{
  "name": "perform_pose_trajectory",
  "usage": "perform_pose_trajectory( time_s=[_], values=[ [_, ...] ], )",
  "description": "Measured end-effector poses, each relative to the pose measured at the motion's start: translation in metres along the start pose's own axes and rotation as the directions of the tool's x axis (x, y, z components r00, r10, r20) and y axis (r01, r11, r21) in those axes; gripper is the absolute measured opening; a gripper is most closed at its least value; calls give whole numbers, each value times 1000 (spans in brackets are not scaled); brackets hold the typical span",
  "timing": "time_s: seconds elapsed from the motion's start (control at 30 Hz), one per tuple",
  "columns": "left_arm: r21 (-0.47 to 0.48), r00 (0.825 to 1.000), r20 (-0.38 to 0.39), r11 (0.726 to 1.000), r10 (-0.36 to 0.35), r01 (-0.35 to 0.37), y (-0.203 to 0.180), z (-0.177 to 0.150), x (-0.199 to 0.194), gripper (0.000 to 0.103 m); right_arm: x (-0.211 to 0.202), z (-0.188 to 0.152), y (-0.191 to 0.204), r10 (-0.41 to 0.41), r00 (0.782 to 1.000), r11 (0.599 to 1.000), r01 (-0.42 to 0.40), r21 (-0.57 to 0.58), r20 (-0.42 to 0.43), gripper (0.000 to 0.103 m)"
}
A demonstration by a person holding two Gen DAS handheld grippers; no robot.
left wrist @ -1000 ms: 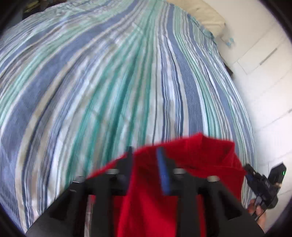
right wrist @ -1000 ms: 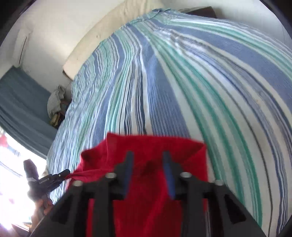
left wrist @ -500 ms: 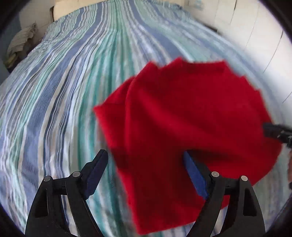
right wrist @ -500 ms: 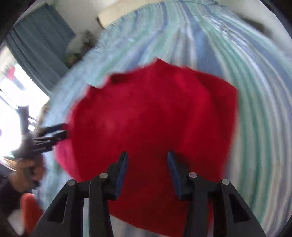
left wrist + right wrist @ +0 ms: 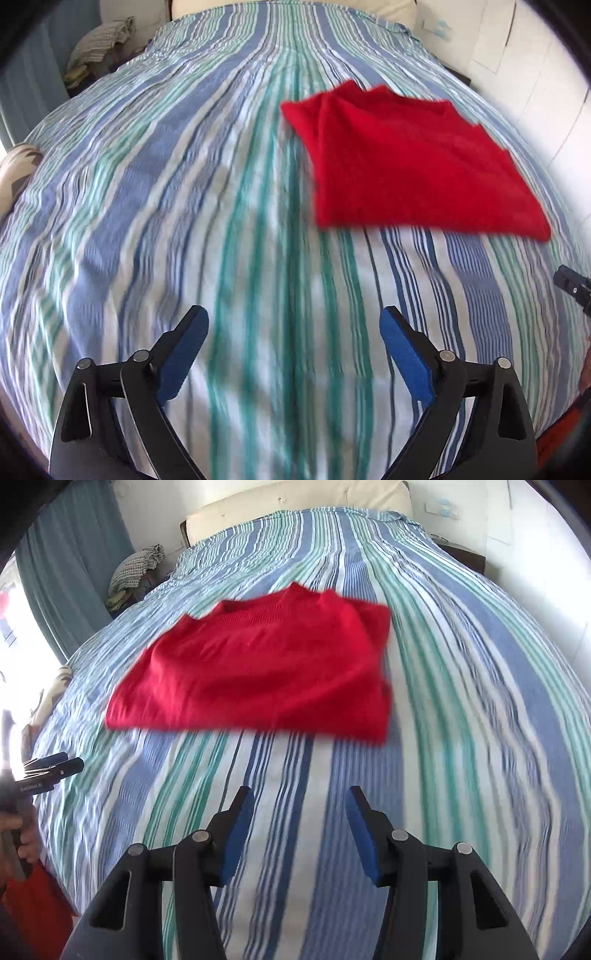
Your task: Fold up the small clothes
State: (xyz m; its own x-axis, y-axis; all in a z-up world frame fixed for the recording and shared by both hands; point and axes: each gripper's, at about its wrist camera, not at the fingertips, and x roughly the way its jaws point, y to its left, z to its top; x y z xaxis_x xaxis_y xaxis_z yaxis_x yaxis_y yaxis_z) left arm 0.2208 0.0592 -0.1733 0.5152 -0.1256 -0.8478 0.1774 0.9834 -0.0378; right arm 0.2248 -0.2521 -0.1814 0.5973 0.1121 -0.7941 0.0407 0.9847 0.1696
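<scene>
A red garment (image 5: 413, 166) lies folded flat on the striped bedspread (image 5: 184, 184), ahead and to the right in the left wrist view. In the right wrist view the same red garment (image 5: 266, 668) lies ahead, a little to the left. My left gripper (image 5: 293, 325) hangs over bare bedspread, short of the garment, its jaws still opening and wide apart with nothing between them. My right gripper (image 5: 301, 805) is also back from the garment, jaws opening, with nothing between them. Each gripper shows at the edge of the other's view: right gripper (image 5: 572, 284), left gripper (image 5: 51, 766).
The bedspread (image 5: 461, 701) covers the whole bed. A cream headboard (image 5: 295, 502) stands at the far end. A pile of checked cloth (image 5: 136, 568) lies at the far left corner. Blue curtains (image 5: 70, 565) hang on the left, white wall on the right. A hand (image 5: 18, 842) holds the left gripper.
Both grippers let go of the red garment and pulled back from it. The garment now lies flat on the bed. Both pairs of jaws have spread wider, the left far more.
</scene>
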Motion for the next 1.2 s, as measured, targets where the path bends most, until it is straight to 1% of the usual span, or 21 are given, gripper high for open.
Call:
perform_pose_trajectory(
  time_s=[0.1,0.17,0.2,0.27,0.37,0.53,0.93,1.2],
  values=[
    [8,999,-32,1000,27,-27,-12,-24,11,97,6,-39,17,-44,999,999,44,22,-17,55],
    [0,998,-25,999,50,-50,-14,-32,16,100,5,-53,21,-63,998,997,63,34,17,63],
    [-8,998,-10,998,55,-55,-14,-36,16,101,4,-57,23,-70,997,997,69,39,30,66],
    [-13,998,-1,998,56,-56,-13,-42,17,102,9,-61,28,-89,996,996,88,34,27,72],
    [3,998,18,998,62,-62,-15,-53,16,102,14,-64,32,-117,993,993,117,11,24,76],
    [19,997,17,997,70,-71,-18,-55,18,102,20,-69,35,-140,989,990,141,-18,39,78],
    [36,996,21,995,92,-93,-23,-56,22,102,23,-74,41,-185,981,980,188,-58,50,80],
    [39,995,17,994,101,-102,-24,-57,22,102,24,-74,43,-190,981,979,193,-62,49,80]
  ],
)
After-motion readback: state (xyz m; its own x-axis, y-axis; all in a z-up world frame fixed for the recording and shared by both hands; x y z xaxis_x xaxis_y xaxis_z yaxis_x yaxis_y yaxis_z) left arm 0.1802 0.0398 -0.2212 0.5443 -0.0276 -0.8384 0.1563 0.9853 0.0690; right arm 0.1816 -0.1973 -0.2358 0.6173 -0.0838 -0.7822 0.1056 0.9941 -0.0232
